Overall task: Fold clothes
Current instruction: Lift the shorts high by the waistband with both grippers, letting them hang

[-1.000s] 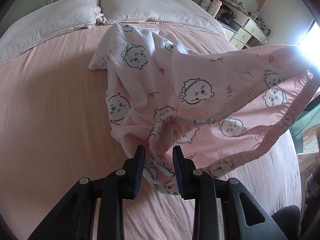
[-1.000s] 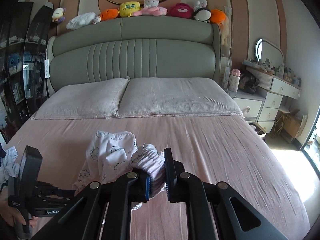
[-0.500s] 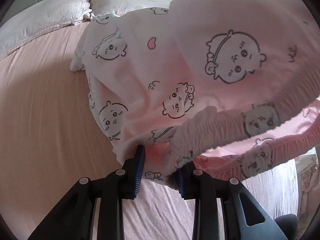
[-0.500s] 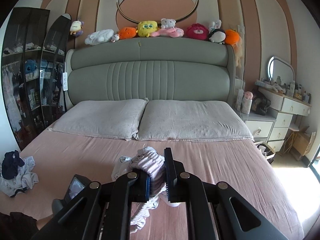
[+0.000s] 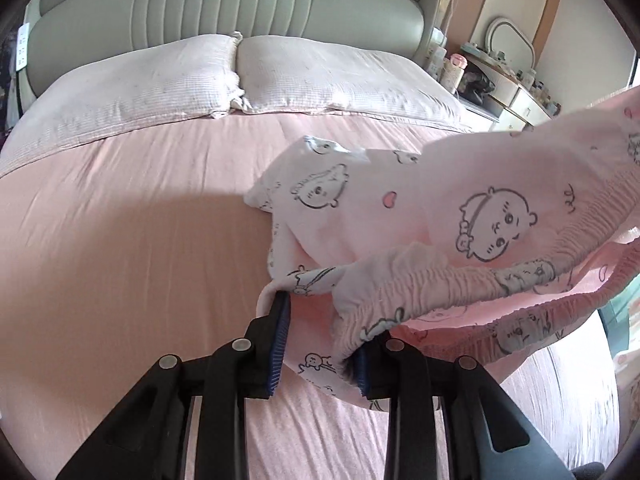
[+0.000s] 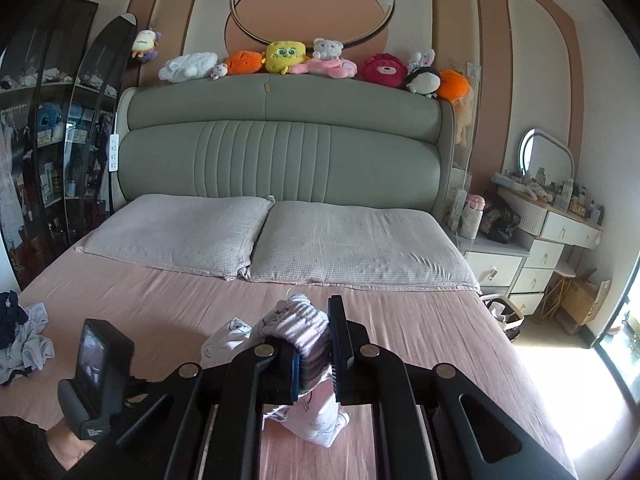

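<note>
Pink pyjama trousers (image 5: 420, 216) printed with cartoon faces hang above the pink bed sheet (image 5: 120, 240). My left gripper (image 5: 320, 344) has its jaws apart with cloth between them, and the elastic waistband (image 5: 440, 284) drapes over the right finger. My right gripper (image 6: 314, 350) is shut on the bunched waistband (image 6: 300, 324) and holds it up. The trousers (image 6: 316, 420) hang below it toward the bed. The left gripper's body (image 6: 96, 376) shows at the lower left of the right wrist view.
Two pale pillows (image 6: 264, 236) lie against a grey headboard (image 6: 276, 148) topped with plush toys. A white dresser and nightstand (image 6: 532, 248) stand to the right. A heap of dark and grey clothes (image 6: 20, 336) lies at the bed's left edge.
Both grippers have risen and tilted up, lifting the trousers off the bed. The waistband has slid from between the left fingers onto the right finger. The right grip is unchanged.
</note>
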Tool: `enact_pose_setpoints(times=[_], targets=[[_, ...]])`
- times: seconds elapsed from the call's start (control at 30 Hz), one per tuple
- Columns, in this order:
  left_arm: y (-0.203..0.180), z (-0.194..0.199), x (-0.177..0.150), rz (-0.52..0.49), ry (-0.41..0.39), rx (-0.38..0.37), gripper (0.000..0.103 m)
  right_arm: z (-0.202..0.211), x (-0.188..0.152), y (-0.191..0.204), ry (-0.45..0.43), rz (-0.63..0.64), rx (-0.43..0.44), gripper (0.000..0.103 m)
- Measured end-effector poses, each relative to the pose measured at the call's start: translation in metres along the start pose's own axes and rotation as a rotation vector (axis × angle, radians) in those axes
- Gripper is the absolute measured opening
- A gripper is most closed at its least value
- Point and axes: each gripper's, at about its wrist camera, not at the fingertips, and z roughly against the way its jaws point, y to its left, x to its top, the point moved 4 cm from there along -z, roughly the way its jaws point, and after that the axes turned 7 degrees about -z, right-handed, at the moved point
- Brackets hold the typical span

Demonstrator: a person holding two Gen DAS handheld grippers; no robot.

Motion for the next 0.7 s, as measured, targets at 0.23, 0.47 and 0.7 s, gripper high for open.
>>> enact_pose_setpoints(times=[0.23, 0.47, 0.7], targets=[[0.023, 0.055, 0.038, -0.011, -0.158, 0.096, 0.021, -0.009, -0.001, -0.012, 0.056, 0.039, -0.069, 0.008], [0.034, 0.112, 0.092, -0.028, -0.271, 0.167, 0.021, 0.006, 0.019, -0.018, 0.054, 0.050, -0.075, 0.008], [0.022, 0.182, 0.127, -0.073, -0.365, 0.237, 0.021, 0.036, 0.056, -0.015, 0.015, 0.107, -0.084, 0.008]])
